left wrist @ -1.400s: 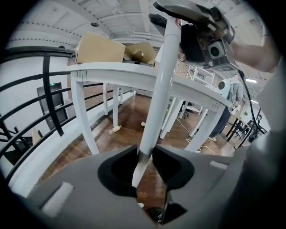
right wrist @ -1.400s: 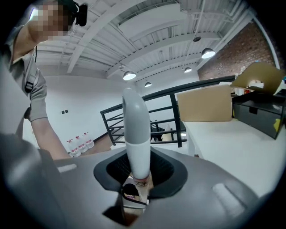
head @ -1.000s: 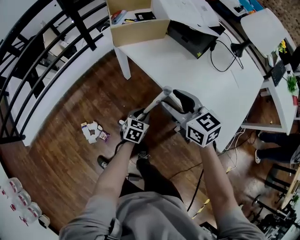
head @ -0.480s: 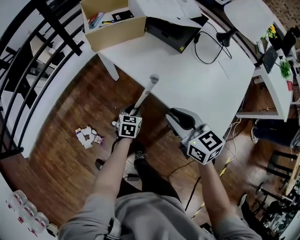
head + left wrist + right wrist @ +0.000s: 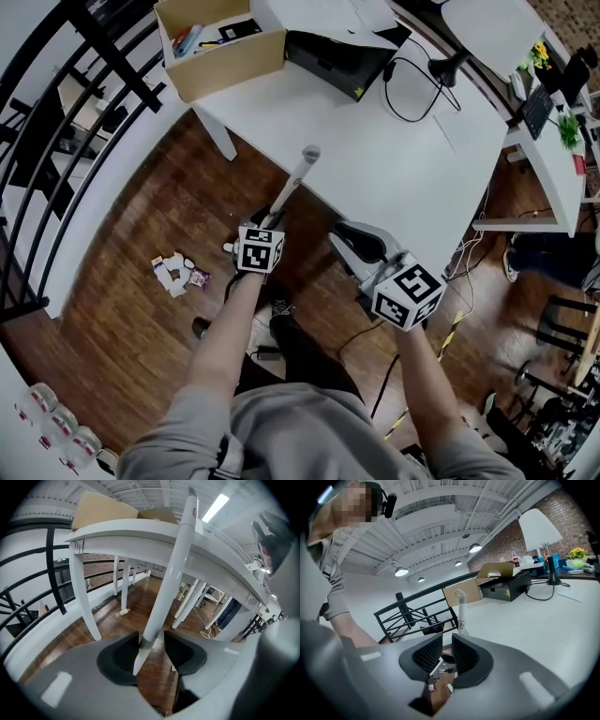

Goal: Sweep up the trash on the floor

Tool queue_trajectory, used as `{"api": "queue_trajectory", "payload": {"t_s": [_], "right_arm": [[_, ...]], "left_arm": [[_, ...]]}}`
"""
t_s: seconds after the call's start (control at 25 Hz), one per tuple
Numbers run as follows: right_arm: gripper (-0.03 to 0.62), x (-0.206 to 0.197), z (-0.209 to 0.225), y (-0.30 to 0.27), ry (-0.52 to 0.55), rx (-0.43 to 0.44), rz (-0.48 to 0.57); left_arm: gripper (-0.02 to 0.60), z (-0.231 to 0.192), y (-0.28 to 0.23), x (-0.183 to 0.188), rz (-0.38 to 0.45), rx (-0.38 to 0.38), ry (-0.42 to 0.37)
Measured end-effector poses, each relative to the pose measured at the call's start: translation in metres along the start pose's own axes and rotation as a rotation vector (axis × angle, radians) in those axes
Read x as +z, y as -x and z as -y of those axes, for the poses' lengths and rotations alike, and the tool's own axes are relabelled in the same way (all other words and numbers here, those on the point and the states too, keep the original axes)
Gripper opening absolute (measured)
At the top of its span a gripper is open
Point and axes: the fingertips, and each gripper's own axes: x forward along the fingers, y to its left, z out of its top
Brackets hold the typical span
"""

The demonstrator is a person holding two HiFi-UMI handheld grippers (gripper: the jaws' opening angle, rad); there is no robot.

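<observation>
The small heap of crumpled white paper and coloured wrappers (image 5: pixel 178 272) on the brown wooden floor (image 5: pixel 122 328) looks light and loose. It would likely scatter, so it is better pushed than pinched. The stiff, smooth white rod-shaped handle (image 5: pixel 289 186), probably a broom's, leans on the white table (image 5: pixel 403 178) and wants a firm hold low down. In the head view the heap lies left of the left gripper (image 5: pixel 270 221), well apart. That gripper's jaws have just been opening; the handle stands loosely between them. The right gripper (image 5: pixel 352 239) has just been closing to 1 narrow slit, empty.
</observation>
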Motion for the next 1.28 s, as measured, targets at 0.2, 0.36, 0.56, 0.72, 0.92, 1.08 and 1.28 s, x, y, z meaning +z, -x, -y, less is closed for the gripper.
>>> {"api": "queue_trajectory", "payload": {"t_s": [0.2,0.36,0.56,0.72,0.92,1.08,1.28], "right_arm": [[0.053,0.001,-0.01,-0.004,0.014,0.022,-0.002],[0.039,0.007,-0.031,-0.014,0.042,0.075,0.003],[0.0,0.028,-0.094,-0.045,0.102,0.188,0.038],[0.0,0.054,-0.17,-0.077,0.174,0.319,0.082],[0.0,0.062,-0.283,-0.11,0.274,0.481,0.083],[0.0,0.064,-0.364,-0.112,0.306,0.529,0.088],[0.0,0.057,-0.457,-0.12,0.317,0.593,0.075]], "left_arm": [[0.198,0.005,0.019,-0.004,0.012,-0.025,0.005],[0.185,0.005,0.061,0.01,0.104,-0.027,0.023],[0.037,-0.019,0.165,0.044,0.279,0.009,0.03],[0.006,-0.047,0.264,0.057,0.402,0.042,0.009],[0.006,-0.079,0.394,0.046,0.537,0.134,0.025],[0.006,-0.085,0.481,0.027,0.59,0.171,0.038],[0.006,-0.102,0.564,-0.005,0.609,0.2,0.088]]}}
